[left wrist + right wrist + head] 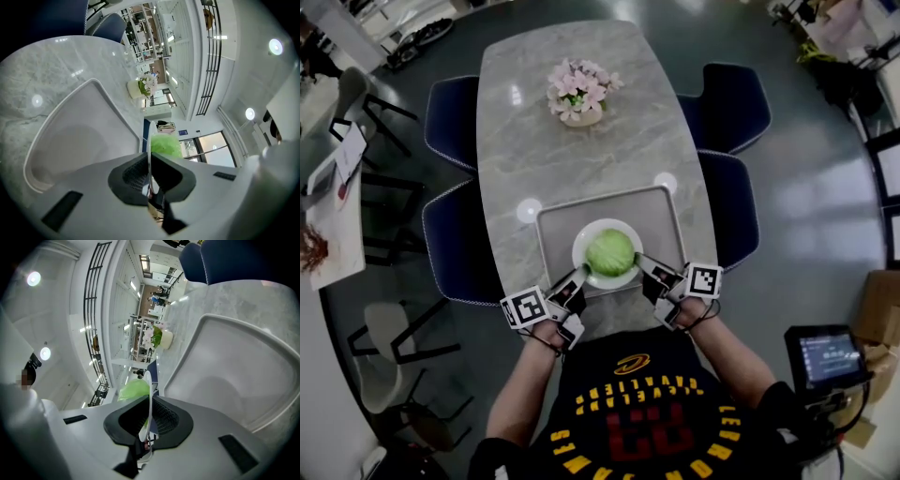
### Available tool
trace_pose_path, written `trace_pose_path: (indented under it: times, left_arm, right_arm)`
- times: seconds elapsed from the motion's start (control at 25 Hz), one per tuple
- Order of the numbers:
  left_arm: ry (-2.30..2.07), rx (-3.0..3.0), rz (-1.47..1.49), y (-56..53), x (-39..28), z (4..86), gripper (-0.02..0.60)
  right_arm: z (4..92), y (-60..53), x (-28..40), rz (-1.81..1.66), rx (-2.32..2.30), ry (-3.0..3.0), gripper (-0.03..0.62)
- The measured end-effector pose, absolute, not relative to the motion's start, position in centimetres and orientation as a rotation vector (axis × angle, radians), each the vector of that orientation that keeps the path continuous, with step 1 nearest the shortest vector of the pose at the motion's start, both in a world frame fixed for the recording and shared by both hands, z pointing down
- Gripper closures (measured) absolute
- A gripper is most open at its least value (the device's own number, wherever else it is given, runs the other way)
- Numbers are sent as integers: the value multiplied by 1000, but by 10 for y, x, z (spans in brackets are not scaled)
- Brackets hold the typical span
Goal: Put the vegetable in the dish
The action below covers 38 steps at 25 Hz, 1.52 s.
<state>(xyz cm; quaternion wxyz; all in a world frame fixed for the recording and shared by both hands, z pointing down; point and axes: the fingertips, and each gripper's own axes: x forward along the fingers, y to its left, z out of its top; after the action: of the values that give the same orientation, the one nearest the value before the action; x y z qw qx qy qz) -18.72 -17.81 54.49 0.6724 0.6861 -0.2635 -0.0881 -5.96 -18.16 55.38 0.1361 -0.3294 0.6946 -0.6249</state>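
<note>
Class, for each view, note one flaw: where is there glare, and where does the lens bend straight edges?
Head view: bright glare spots sit on the table, whose sides bow. Left gripper view: the tray rim curves strongly and the corners go black. Right gripper view: the tray bends likewise, with dark corners.

Between the closed jaws of the left gripper (149,161) and of the right gripper (149,405) the dish (148,143) shows only its thin edge, the vegetable (165,144) just beyond is partly hidden behind a jaw, and the tray (101,89) seems covered, nearest the tool, by the gripper body.
</note>
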Motion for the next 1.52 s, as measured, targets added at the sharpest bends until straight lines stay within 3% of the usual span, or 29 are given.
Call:
trace_pose_path:
  times: [0.52, 0.68, 1.52]
  left_arm:
    - [-577, 1587, -102, -204, -164, 606, 571]
    - [-567, 1584, -59, -207, -161, 623, 571]
    - [-588, 1511, 93, -206, -160, 660, 554]
  right_arm:
    - [612, -203, -44, -1835, -977, 2092, 569]
    - [643, -189, -33, -2058, -1158, 1920, 569]
    - [666, -197, -42, -2163, -1186, 1987, 569]
